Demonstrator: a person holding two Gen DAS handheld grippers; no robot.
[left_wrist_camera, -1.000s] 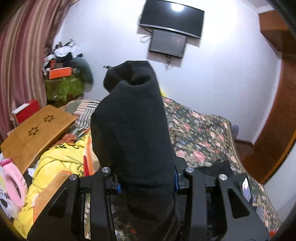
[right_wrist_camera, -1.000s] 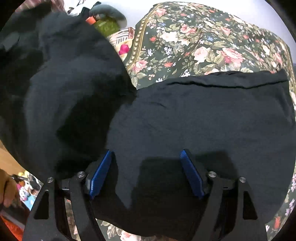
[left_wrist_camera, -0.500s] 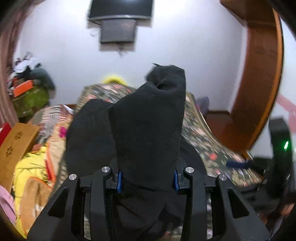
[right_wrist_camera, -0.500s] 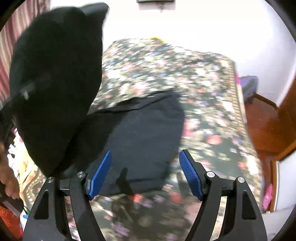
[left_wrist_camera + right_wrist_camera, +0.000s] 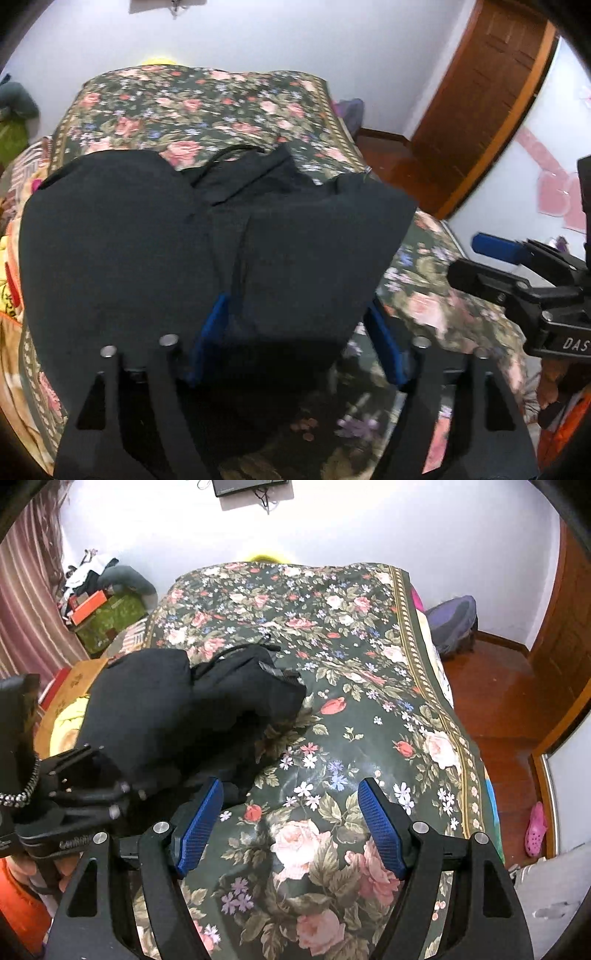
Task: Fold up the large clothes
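Observation:
A black garment (image 5: 221,240) lies bunched in a heap on the floral bedspread (image 5: 203,103), a drawstring showing at its far edge. My left gripper (image 5: 295,339) points down over its near edge. Its jaws are opening, with cloth still lying between the blue pads (image 5: 384,350) and draped over the left finger. In the right wrist view the garment (image 5: 177,709) sits at the left with the left gripper (image 5: 122,797) under its edge. My right gripper (image 5: 291,827) hangs open over bare bedspread (image 5: 369,664), with nothing between its fingers. It also shows at the right of the left wrist view (image 5: 476,260).
A wooden door (image 5: 480,92) and wood floor (image 5: 509,686) lie to the right of the bed, with a purple bag (image 5: 454,624) and a pink shoe (image 5: 535,827). To the left are a yellow blanket (image 5: 64,723), a wooden lap desk (image 5: 79,675) and a cluttered green box (image 5: 107,616).
The left gripper swung right and tipped down; the garment it held upright now lies on the bed and its jaws have widened. The right gripper drew back off the cloth, still open.

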